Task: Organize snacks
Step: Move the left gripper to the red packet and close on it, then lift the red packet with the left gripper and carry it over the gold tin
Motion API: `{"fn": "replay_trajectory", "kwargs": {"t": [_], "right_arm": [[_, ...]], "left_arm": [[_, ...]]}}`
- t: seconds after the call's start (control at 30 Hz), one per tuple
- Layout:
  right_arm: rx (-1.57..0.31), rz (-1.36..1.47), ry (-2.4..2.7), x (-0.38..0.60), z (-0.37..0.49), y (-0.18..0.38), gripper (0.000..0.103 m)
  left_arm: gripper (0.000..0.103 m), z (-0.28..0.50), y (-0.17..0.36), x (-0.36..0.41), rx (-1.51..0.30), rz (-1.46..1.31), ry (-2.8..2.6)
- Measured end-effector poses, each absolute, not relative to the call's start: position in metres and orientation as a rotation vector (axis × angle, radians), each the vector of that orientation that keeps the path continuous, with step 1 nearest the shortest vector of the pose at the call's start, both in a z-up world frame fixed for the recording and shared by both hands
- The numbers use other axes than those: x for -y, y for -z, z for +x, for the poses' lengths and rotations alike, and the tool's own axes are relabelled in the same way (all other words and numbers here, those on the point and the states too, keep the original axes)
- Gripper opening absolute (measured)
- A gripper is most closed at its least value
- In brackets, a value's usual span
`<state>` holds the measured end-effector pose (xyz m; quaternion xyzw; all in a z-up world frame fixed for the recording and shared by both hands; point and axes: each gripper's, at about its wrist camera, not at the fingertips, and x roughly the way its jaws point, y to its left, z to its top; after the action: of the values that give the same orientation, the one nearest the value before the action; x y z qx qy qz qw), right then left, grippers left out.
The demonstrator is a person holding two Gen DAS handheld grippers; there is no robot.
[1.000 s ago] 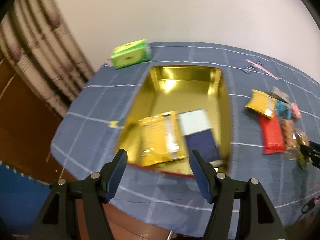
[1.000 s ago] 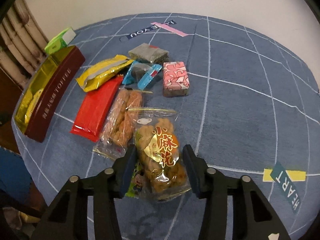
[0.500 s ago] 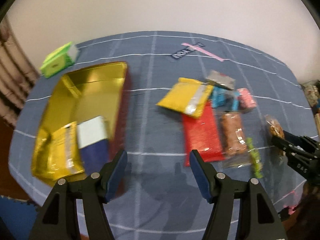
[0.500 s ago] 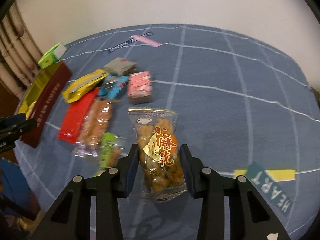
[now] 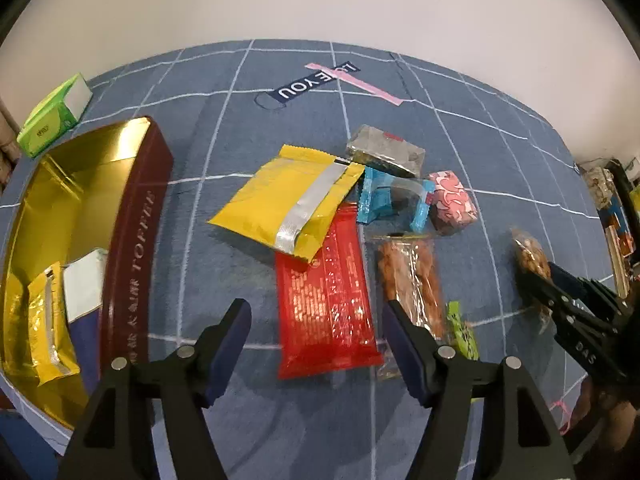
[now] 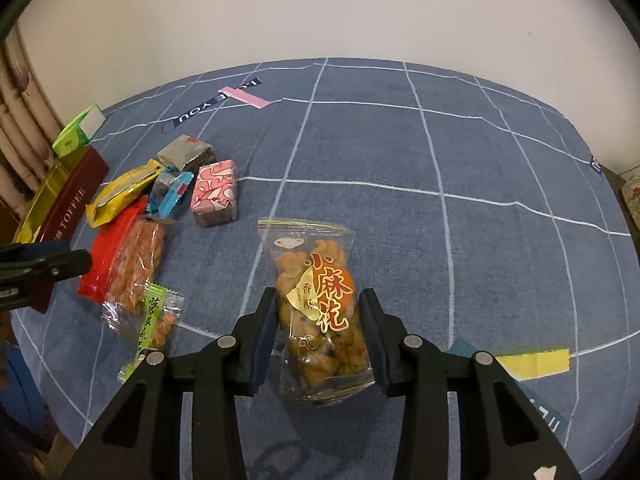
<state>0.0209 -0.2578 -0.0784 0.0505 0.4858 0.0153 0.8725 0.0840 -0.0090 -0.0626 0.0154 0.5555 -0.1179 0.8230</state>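
The right gripper is shown pinching a clear bag of fried dough twists, its pads pressed against both sides of the bag, which appears lifted clear of the blue checked cloth covering the desk. The left gripper is seen with nothing between its fingers; its jaws are opening above the lower end of the red flat packet.

Beyond the left gripper, the unsorted group is laid out close together: the red flat packet is partly overlapped by a yellow pouch with a silver strip, and beside it lie a clear pack of orange-brown sticks and a small green-labelled sweet. Farther out are found a blue-edged wrapper, a pink patterned block and a grey-wrapped block.

To the left stands the gold-lined tin, marked TOFFEE on its maroon wall. Two items are visible inside it: a gold pouch and a white and navy packet. A green box lies past the tin's far corner.

The task is judged to be at an early stage. Two snacks are taken as stowed, one is held in transit, and seven are left on the cloth. The tin has ample free floor for them.
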Motion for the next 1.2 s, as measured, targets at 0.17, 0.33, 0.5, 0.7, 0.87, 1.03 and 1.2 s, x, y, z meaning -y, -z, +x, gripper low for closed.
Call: {"fn": "replay_trajectory", "kwargs": {"t": [0.17, 0.33, 0.5, 0.7, 0.87, 1.03, 1.2], "right_arm": [[-1.016, 0.12, -0.035, 0.259, 0.021, 0.079, 0.038], [-1.017, 0.126, -0.041, 0.26, 0.02, 0.08, 0.038], [-1.017, 0.138, -0.038, 0.261, 0.019, 0.079, 0.038], [-1.022, 0.135, -0.037, 0.259, 0.02, 0.08, 0.038], [-1.02, 0.122, -0.03, 0.257, 0.019, 0.081, 0.038], [-1.024, 0.113, -0.027, 0.256, 0.02, 0.081, 0.038], [-1.028, 0.096, -0.022, 0.254, 0.021, 0.082, 0.038]], "left_arm": [[0.07, 0.095, 0.074, 0.012, -1.206, 0.031, 0.238], [0.07, 0.104, 0.086, 0.015, -1.228, 0.021, 0.208], [0.07, 0.111, 0.091, 0.018, -1.222, 0.043, 0.179], [0.07, 0.104, 0.094, 0.024, -1.2, 0.09, 0.163], [0.051, 0.097, 0.091, 0.026, -1.183, 0.107, 0.183], [0.046, 0.091, 0.087, 0.022, -1.185, 0.11, 0.192], [0.045, 0.078, 0.084, 0.017, -1.201, 0.128, 0.194]]}}
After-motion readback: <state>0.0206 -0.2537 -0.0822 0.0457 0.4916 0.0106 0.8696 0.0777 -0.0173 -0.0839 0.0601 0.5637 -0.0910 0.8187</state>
